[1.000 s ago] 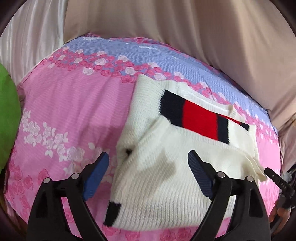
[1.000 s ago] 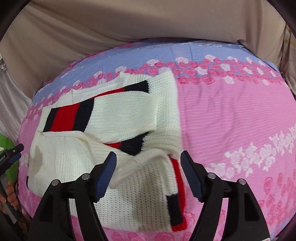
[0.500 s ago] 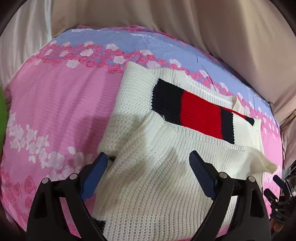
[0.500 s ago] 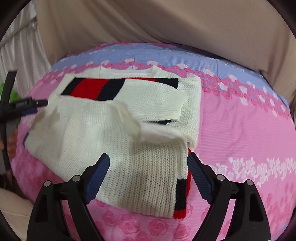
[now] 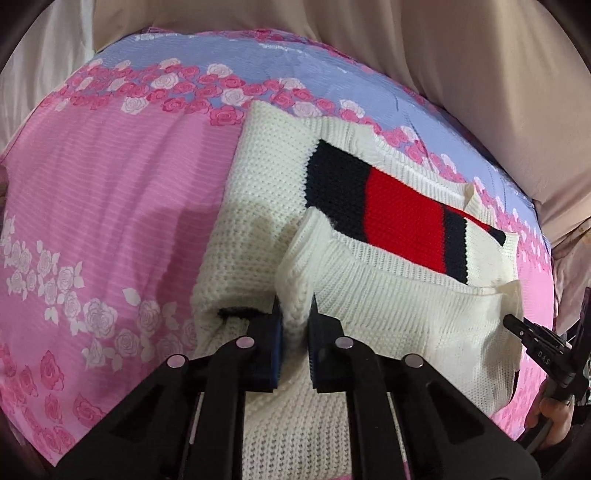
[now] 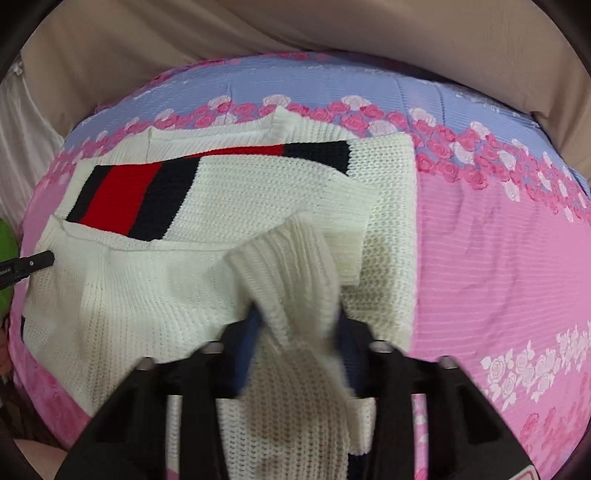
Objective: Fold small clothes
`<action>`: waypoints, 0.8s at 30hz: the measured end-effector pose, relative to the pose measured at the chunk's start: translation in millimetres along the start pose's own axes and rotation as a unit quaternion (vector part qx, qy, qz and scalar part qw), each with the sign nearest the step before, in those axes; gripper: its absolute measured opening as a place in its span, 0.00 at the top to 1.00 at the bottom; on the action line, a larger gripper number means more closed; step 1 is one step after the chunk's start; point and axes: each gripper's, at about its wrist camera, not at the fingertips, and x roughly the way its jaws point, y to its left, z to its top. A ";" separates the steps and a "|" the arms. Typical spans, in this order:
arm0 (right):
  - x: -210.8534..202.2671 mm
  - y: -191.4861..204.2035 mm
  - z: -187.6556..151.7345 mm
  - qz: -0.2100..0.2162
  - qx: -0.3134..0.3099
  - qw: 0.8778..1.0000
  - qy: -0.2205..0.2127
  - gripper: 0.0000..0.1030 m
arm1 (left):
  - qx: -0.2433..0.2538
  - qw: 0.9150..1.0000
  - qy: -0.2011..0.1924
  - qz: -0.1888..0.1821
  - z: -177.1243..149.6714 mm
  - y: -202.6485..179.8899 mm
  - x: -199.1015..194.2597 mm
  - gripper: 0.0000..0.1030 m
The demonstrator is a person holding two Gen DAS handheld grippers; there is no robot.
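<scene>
Pinching at both near corners: the fold is at the pick-up step, hem in hand, lift not yet made.

Far left, a pink rose-print bedsheet (image 5: 110,206) covers the bed, its far band lilac. A green object (image 6: 5,266) sits off the bed's left edge; I cannot tell what it is.

Left claw (image 5: 295,314): jaws have just closed and now stand almost together, the blue pads pressing a ridge of ribbed hem between them. Grip looks firm.

Centre, the sweater (image 5: 388,306), cream knit, lies flat on the sheet, already partly folded. A navy-red-navy stripe (image 5: 402,218) shows on the far half, with a sleeve (image 6: 258,195) laid across the body.

Right claw (image 6: 295,325): jaws have just been closing, with a thick bunch of ribbed hem standing up between them. This view is blurred, but the pads appear to press the knit on both sides, so I judge it gripped. In the left view the right claw's black tip sits at the sweater's right edge.

Right of the garment, bare pink sheet; beige drapery (image 6: 295,29) behind.

Next move, as I read it: raise both corners together and level, carry the hem away toward the striped end, and lay it square. Uneven lift would skew the fold; thick knit may slip from the right claw.
</scene>
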 end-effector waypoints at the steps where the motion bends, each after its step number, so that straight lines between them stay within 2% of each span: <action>1: -1.0 2.0 0.9 0.002 0.001 1.000 0.003 0.82 | 0.005 1.000 -0.005 0.002 -0.4 -3.3 -4.0 0.91; 4: -9.8 8.8 2.2 0.002 0.003 1.000 0.006 0.87 | 0.017 1.000 -0.023 0.005 0.1 -13.9 -19.4 0.91; 9: -37.1 7.4 2.4 0.022 0.018 1.000 -0.007 0.88 | 0.001 0.998 -0.052 -0.021 6.1 -16.5 -57.9 0.91; 13: -88.2 -8.2 7.2 0.051 0.052 0.996 -0.059 0.89 | -0.016 0.995 -0.089 -0.035 21.7 -13.7 -93.0 0.91; 16: -126.1 -22.6 26.4 0.063 0.069 0.989 -0.112 0.89 | -0.020 0.992 -0.119 -0.047 51.1 -15.1 -109.2 0.91; 18: -137.2 -30.1 46.5 0.069 0.071 0.986 -0.133 0.89 | -0.009 0.991 -0.131 -0.041 74.8 -21.3 -104.6 0.91; 20: -130.5 -35.4 74.3 0.065 0.068 0.985 -0.146 0.88 | -0.002 0.991 -0.130 -0.028 96.0 -27.8 -88.7 0.91; 22: -106.7 -37.3 95.3 0.067 0.065 0.986 -0.137 0.88 | 0.004 0.994 -0.107 -0.010 118.6 -36.1 -53.7 0.91; 24: -63.0 -38.3 116.3 0.049 0.065 0.990 -0.115 0.86 | 0.005 0.997 -0.077 0.012 130.9 -39.2 -12.8 0.87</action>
